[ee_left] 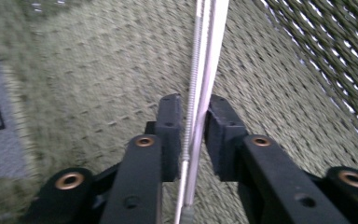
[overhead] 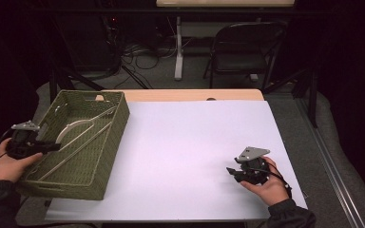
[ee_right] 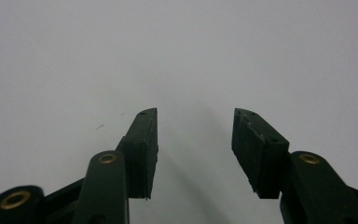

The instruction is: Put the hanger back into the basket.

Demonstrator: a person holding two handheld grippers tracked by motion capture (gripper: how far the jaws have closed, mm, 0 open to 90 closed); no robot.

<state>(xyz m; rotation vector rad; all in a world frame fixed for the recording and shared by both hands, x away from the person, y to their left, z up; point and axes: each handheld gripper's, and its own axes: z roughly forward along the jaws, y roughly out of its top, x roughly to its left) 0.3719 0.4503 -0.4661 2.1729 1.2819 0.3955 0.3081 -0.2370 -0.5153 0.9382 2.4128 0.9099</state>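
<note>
A green woven basket [overhead: 108,161] stands on the left of the white table top [overhead: 195,142]. Inside it lie long thin pale rods [overhead: 83,142] and a curved white piece [overhead: 73,127]. My left gripper [overhead: 54,147] reaches into the basket over its left wall. In the left gripper view a white rod [ee_left: 209,56] with a ribbed metal wire along it runs between the jaws of my left gripper [ee_left: 194,116], which stand slightly apart around it, above the basket's floor [ee_left: 98,70]. My right gripper [overhead: 232,174] rests at the table's front right, and its jaws [ee_right: 196,126] are open with nothing between them.
A bare wooden strip [overhead: 185,95] borders the table's far side. Behind it, on the floor, stand a dark folding chair [overhead: 247,47], a white table leg [overhead: 178,52] and loose cables [overhead: 142,54]. White surface [ee_right: 177,56] lies ahead of the right gripper.
</note>
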